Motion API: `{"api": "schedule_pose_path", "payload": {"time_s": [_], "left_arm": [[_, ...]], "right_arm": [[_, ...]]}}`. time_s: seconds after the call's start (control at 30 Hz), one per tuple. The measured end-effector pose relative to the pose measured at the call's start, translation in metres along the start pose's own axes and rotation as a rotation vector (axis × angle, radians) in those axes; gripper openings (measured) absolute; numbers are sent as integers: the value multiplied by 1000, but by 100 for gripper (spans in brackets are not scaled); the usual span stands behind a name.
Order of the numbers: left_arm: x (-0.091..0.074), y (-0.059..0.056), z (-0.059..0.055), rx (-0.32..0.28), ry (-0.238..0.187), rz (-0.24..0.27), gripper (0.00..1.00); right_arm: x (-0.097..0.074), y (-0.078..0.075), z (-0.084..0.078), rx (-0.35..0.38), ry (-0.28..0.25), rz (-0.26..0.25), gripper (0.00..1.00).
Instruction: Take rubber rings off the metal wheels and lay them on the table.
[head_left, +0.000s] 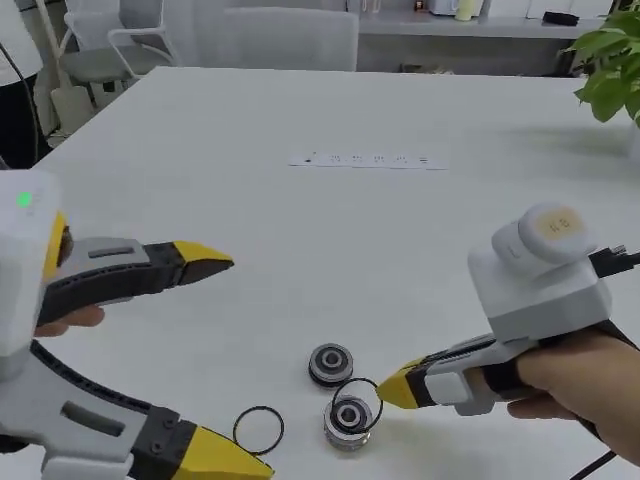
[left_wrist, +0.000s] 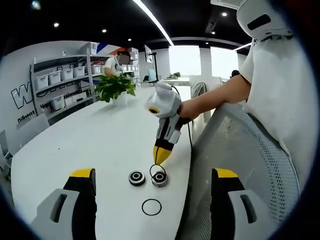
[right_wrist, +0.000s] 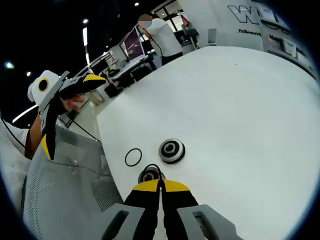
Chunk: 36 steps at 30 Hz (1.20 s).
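Right gripper (head_left: 385, 392), jaws together pinching a rubber ring (head_left: 356, 382) to peel it off the near wheel (head_left: 348, 417); loose ring (head_left: 258, 428) flat on tabletop (head_left: 400, 240) left of that wheel; left gripper (head_left: 228, 363) clear of it, jaws wide apart.

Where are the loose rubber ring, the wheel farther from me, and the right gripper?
loose rubber ring (head_left: 235, 428): head view, left edge of its band.
farther wheel (head_left: 331, 363): head view, its hub.
right gripper (head_left: 385, 391): head view, closed yellow tips.
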<state>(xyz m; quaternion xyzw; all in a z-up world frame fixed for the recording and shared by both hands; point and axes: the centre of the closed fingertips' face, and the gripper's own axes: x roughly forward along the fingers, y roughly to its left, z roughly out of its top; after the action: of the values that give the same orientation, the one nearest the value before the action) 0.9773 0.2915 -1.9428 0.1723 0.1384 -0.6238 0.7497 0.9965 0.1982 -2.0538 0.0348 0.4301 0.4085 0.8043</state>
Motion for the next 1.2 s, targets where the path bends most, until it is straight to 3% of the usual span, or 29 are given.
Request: {"api": "schedule_pose_path", "payload": {"time_s": [0.43,0.6,0.7,0.87,1.03,1.2], "left_arm": [[-43,16,-14,-48,-10,135,97],[-55,18,-27,-99,-24,187,97],[-58,19,-36,-136,-37,225,97],[-61,17,-54,-177,-20,253,98],[-63,18,-55,-207,-33,271,97],[-60,19,-60,-207,-10,276,98]], "right_arm": [[1,2,-1,-1,3,5,0],[2,3,-2,1,9,9,0],[2,3,-2,0,11,12,0],[2,3,-3,4,11,14,0],[1,2,-2,13,2,16,0],[-2,0,1,30,-14,14,0]]}}
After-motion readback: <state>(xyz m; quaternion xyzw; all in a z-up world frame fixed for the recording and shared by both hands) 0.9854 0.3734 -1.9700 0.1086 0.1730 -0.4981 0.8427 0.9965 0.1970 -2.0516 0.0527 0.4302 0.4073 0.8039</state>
